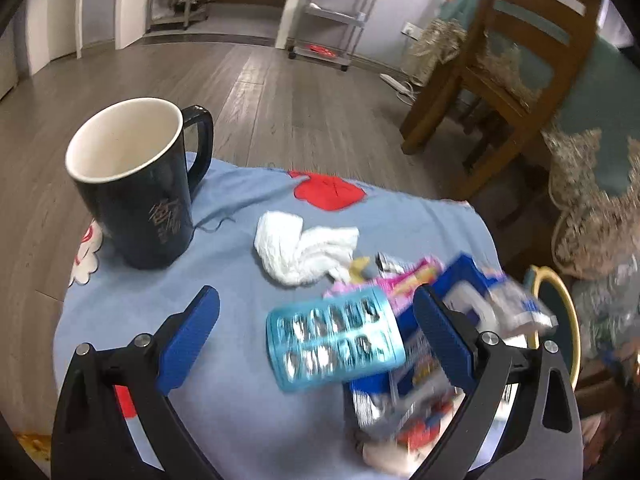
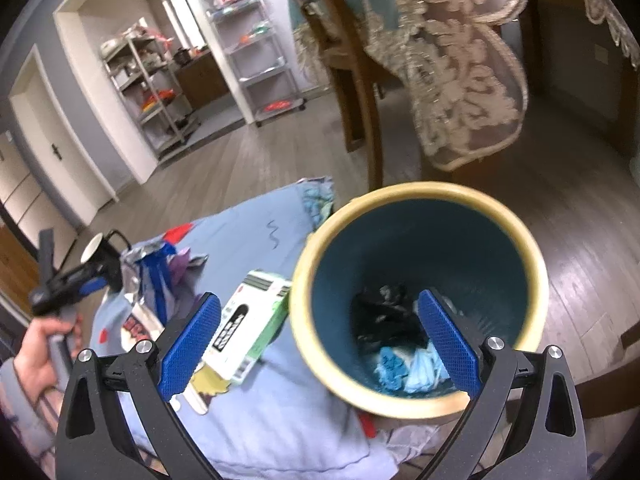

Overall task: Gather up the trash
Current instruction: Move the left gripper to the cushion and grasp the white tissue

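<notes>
— Both jaws gape, gripping nothing; blister pack (image 1: 334,342) lies on the blue cloth (image 1: 224,280) between the left gripper (image 1: 316,320) fingers.
— Light, stiff, slippery foil; pinch its long edges, then bin (image 2: 416,196) it.

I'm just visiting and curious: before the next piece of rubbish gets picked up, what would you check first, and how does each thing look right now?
1. Left tool open, nothing held: ok.
2. Right tool open, nothing held: ok.
3. Bin mouth unobstructed, with room inside: ok.
4. Trash within reach of the left tool: blister pack lies between its fingers: ok.
5. Mug upright, apart from the crumpled tissue: ok.
6. Sharp view of the snack wrappers: blurred, cannot tell.
</notes>
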The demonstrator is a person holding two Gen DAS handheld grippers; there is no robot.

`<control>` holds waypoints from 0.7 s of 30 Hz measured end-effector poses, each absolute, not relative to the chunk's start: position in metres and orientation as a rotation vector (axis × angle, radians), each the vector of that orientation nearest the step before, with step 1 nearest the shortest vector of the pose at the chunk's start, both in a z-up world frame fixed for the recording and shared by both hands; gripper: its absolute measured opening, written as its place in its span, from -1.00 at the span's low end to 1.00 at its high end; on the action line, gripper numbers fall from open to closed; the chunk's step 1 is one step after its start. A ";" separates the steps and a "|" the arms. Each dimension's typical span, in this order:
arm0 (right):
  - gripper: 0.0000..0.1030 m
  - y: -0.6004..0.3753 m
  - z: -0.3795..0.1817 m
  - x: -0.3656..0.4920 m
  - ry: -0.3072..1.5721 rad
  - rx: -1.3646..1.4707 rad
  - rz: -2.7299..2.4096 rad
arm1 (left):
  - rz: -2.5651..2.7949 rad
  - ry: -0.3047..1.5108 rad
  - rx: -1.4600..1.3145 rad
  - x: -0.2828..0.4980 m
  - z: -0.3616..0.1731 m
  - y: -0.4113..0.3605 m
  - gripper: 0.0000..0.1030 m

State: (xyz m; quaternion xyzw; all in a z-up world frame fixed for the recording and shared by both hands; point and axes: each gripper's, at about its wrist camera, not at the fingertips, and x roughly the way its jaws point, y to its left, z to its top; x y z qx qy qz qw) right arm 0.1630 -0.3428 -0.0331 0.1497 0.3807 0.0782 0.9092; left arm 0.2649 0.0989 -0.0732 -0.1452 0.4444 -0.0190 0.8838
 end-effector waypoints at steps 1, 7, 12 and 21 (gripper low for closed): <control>0.90 -0.338 -0.034 0.163 0.794 0.307 0.169 | -0.029 0.926 -0.312 0.272 -0.076 0.100 0.84; 0.90 -0.310 -0.035 0.161 0.832 0.281 0.211 | 0.000 0.989 -0.303 0.305 -0.102 0.098 0.48; 0.90 -0.284 -0.037 0.161 0.863 0.257 0.258 | 0.017 1.033 -0.226 0.322 -0.122 0.090 -0.09; 0.90 -0.230 -0.040 0.169 0.902 0.232 0.358 | 0.026 0.997 -0.176 0.316 -0.108 0.091 -0.87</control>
